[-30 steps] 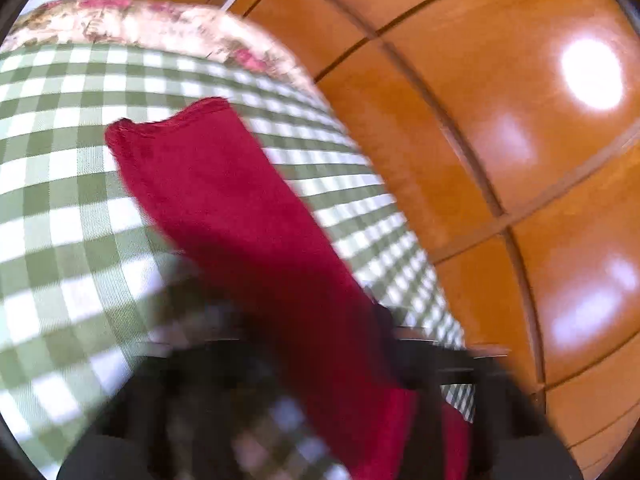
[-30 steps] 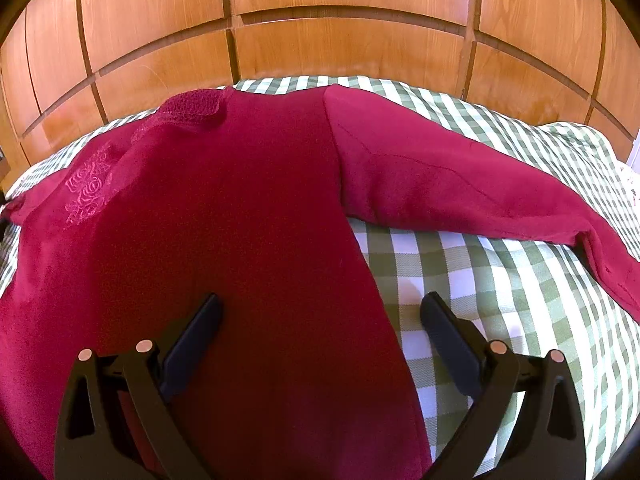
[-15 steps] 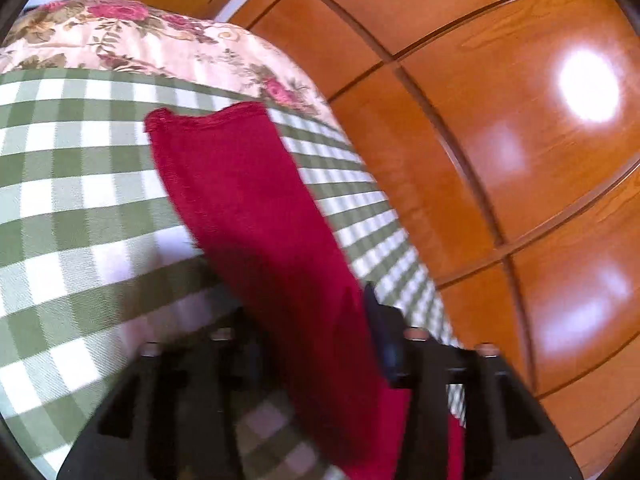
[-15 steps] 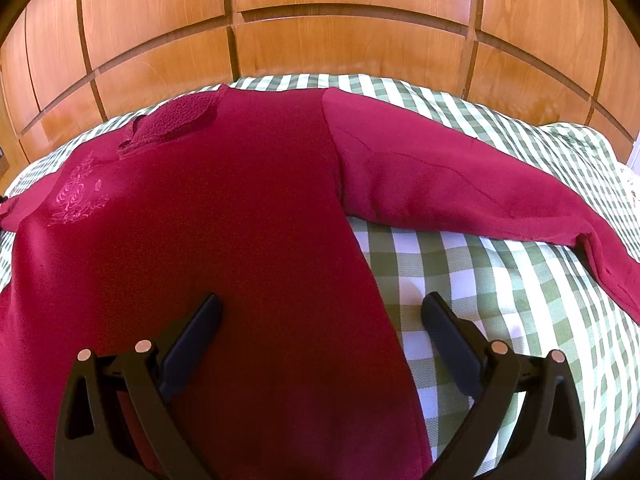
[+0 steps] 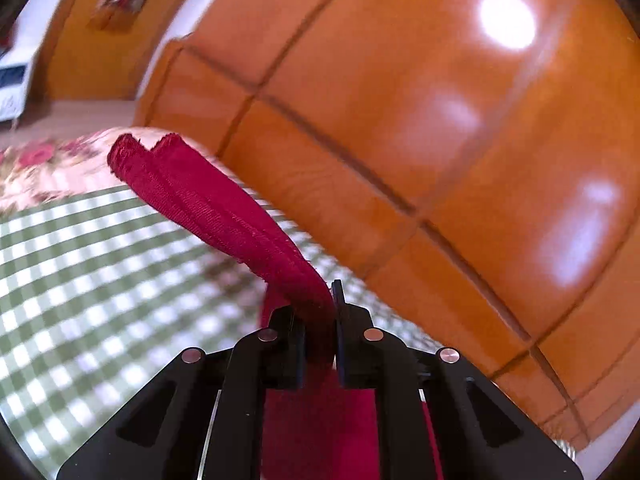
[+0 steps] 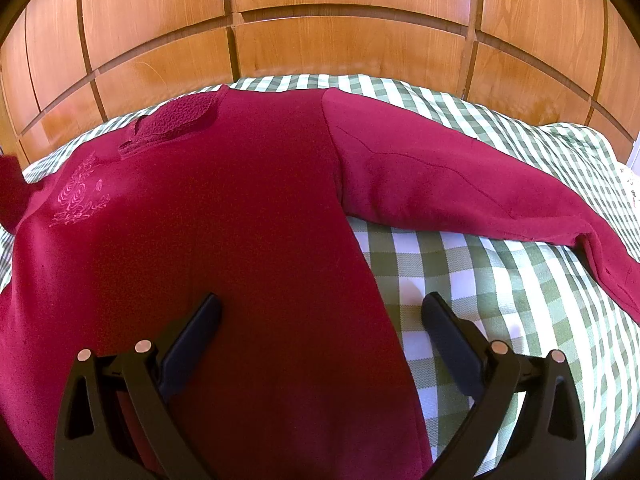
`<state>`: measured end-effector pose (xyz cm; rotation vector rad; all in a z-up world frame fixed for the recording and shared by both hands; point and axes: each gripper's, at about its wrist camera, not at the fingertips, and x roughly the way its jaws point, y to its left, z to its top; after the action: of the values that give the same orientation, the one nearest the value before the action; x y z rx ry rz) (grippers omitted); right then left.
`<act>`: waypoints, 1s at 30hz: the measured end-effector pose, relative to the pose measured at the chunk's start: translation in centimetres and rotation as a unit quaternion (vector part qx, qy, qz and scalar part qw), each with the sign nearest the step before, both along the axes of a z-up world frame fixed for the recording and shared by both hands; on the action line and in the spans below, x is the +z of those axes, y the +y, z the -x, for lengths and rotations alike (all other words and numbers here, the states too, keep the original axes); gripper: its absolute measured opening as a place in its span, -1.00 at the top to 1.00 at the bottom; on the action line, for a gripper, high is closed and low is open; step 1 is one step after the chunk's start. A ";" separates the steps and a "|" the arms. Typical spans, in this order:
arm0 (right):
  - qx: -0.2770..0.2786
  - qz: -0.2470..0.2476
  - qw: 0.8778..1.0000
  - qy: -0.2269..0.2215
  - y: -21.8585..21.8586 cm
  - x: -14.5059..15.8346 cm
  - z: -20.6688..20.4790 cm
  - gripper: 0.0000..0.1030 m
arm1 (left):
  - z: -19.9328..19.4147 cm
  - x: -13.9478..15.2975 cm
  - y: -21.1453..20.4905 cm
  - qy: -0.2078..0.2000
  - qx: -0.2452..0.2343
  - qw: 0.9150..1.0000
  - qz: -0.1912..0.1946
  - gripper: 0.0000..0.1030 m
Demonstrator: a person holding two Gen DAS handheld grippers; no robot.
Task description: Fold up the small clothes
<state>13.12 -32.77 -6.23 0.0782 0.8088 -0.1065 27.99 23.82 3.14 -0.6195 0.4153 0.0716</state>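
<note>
Right now I am clamping the left hand-held gripper [image 5: 318, 320] onto one sleeve [image 5: 224, 208] of the red sweater [image 6: 224, 248]; its jaws have just been closing, and the cloth is pinched between the pads. That sleeve is lifting off the green checked bedcover [image 5: 100, 280], its cuff folded double and pointing toward the floral cover [image 5: 52, 168] at the far end. Glossy wooden panelling [image 5: 400, 120] is filling the right half of my left wrist view, which is blurring a little.

Meanwhile I am holding the right hand-held gripper [image 6: 320, 312] with its jaws spread wide and nothing between them. One finger is hanging over the sweater's body, the other over the bare bedcover just beside its edge. The sweater is lying flat on the bed, front up, with pale embroidery [image 6: 78, 196] on the chest and the collar [image 6: 176, 120] toward the panelling. Its other sleeve [image 6: 460, 184] is stretching out to the right across the checks.
</note>
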 end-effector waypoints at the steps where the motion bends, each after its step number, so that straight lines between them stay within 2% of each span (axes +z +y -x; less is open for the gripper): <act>1: 0.000 0.000 1.000 0.000 0.0 0.0 0.0 -0.94 | 0.1 0.4 -1.3 -0.004 -0.010 1.000 -0.010 0.81; 4: 0.000 0.000 1.000 0.000 0.0 0.0 0.0 -0.94 | 0.2 1.4 -6.0 -0.011 -0.057 0.997 -0.047 0.81; 8: 0.000 0.000 1.000 0.000 0.0 0.0 0.0 -0.94 | 0.5 1.7 -12.8 -0.008 -0.118 0.987 -0.106 0.81; 10: 0.000 0.000 1.000 0.000 0.0 0.0 0.0 -0.94 | 0.6 1.5 -15.5 -0.001 -0.139 0.983 -0.121 0.81; 16: 0.000 -0.001 1.000 0.000 0.0 0.0 0.0 -0.95 | 1.0 -0.2 -24.9 0.027 -0.214 0.962 -0.166 0.81; 19: 0.001 -0.003 1.000 0.000 -0.1 0.0 -0.1 -0.95 | 1.0 -1.8 -29.6 0.044 -0.251 0.948 -0.191 0.81; 24: 0.001 -0.008 1.000 0.000 -0.2 -0.1 -0.1 -0.95 | 2.0 -4.1 -34.2 0.048 -0.282 0.933 -0.218 0.80; 25: 0.001 -0.009 1.000 0.000 -0.2 -0.1 0.0 -0.95 | 2.1 -4.6 -34.8 0.051 -0.287 0.930 -0.224 0.77; 27: 0.001 -0.011 1.000 0.000 -0.2 -0.1 0.0 -0.95 | 2.5 -5.2 -35.7 0.058 -0.314 0.923 -0.217 0.55; 29: 0.002 -0.011 1.000 0.000 -0.2 -0.2 0.0 -0.95 | 3.4 -5.8 -36.1 0.057 -0.348 0.913 -0.204 -0.04; 30: 0.002 -0.011 1.000 0.000 -0.2 -0.2 0.0 -0.95 | 4.1 -5.9 -36.1 0.052 -0.359 0.910 -0.202 -0.19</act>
<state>13.12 -32.95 -6.39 0.0984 0.8102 -0.0944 23.91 -12.29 -2.74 -0.0253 0.6898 -0.5056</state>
